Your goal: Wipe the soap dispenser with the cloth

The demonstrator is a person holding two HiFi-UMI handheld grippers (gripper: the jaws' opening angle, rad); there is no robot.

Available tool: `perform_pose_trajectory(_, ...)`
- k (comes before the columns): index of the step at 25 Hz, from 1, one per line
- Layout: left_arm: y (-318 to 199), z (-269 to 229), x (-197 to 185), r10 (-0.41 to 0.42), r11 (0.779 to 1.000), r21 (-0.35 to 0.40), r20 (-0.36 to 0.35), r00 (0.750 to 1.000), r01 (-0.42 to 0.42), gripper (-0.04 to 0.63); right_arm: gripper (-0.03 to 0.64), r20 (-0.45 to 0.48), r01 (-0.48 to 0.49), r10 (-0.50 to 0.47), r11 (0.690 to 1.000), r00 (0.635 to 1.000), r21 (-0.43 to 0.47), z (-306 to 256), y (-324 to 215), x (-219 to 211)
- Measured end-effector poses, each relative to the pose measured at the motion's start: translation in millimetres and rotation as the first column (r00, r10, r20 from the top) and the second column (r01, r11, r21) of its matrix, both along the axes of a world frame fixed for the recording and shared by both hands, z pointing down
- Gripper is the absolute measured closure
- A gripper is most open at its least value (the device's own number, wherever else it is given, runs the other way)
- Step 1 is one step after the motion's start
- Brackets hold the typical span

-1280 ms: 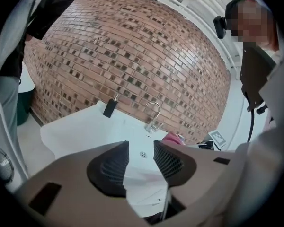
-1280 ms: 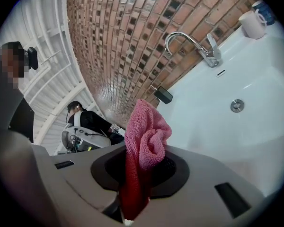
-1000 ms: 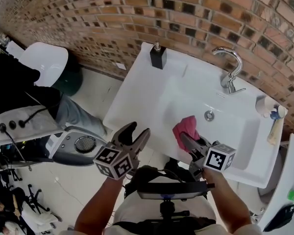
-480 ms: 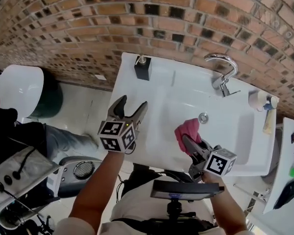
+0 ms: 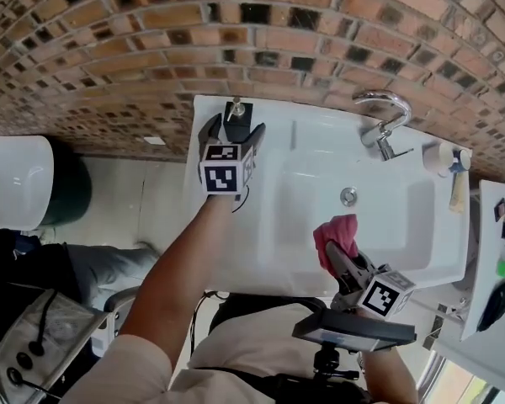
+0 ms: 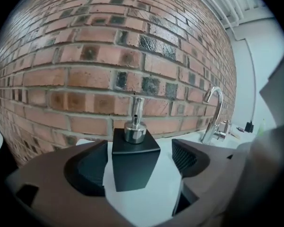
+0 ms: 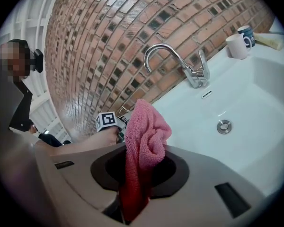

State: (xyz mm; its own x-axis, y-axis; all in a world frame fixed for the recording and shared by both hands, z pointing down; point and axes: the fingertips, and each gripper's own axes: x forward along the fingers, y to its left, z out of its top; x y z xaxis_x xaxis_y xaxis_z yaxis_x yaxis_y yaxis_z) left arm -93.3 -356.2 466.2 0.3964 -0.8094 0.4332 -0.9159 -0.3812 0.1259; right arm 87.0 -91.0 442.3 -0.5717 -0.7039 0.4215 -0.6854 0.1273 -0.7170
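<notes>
Left gripper (image 5: 233,130): jaws opening wide, flanking the soap dispenser (image 6: 135,162), pads not pressed on it. Right gripper (image 5: 335,255): jaws clamped on a bunched pink cloth (image 7: 144,141), held over the front of the basin. Soap dispenser: black, square-bodied, upright, long axis vertical, chrome pump on top, at the back left corner of the white sink (image 5: 227,225). Chrome faucet (image 5: 383,120) at the back right. Brick wall (image 5: 109,57) behind; pale floor (image 5: 143,192) to the left.

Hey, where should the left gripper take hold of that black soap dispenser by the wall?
Grip the soap dispenser across the two flat sides of its black body, below the chrome pump. Come from the front, since the brick wall blocks the back. The left gripper straddles it, jaws opening, not touching.
</notes>
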Motion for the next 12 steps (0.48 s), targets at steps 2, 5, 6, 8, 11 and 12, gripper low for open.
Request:
perform_pose_trajectory(2, -11.4, 7.3, 3.6, 0.000, 1.000, -0.004, 0.029, 1.000, 0.000, 0.170, 0.505, -0.023, -0.011, 0.011, 1.000, 1.000, -0.002, -4.2, -2.5, 3.1)
perform_pose_trajectory(5, -25.4, 16.5, 3.8, 0.002, 1.000, -0.013, 0.070, 0.998, -0.001, 0.170, 0.505, -0.043, -0.014, 0.014, 1.000, 0.999, 0.006, -7.5, -5.3, 7.0)
perform_pose_trajectory(6, -28.8, 18.2, 4.2, 0.004, 1.000, -0.014, 0.083, 0.997, -0.003, 0.172, 0.505, -0.044, -0.013, 0.013, 1.000, 0.999, 0.005, -6.7, -5.1, 9.0)
perform_pose_trajectory(8, -33.7, 19.5, 6.3, 0.011, 1.000, -0.014, 0.100, 0.995, -0.010, 0.192, 0.505, -0.047, -0.008, 0.008, 1.000, 0.999, 0.000, -4.6, -4.5, 13.8)
perform_pose_trajectory(11, -32.9, 17.4, 8.9, 0.031, 0.999, -0.013, 0.122, 0.992, -0.030, 0.201, 0.505, -0.045, 0.005, -0.005, 1.000, 0.999, -0.008, -2.3, -3.4, 17.3)
perform_pose_trajectory(12, -29.4, 16.9, 9.8, 0.045, 0.999, -0.011, 0.132, 0.990, -0.044, 0.202, 0.505, -0.043, 0.009, -0.009, 1.000, 0.999, -0.012, -1.6, -2.3, 17.6)
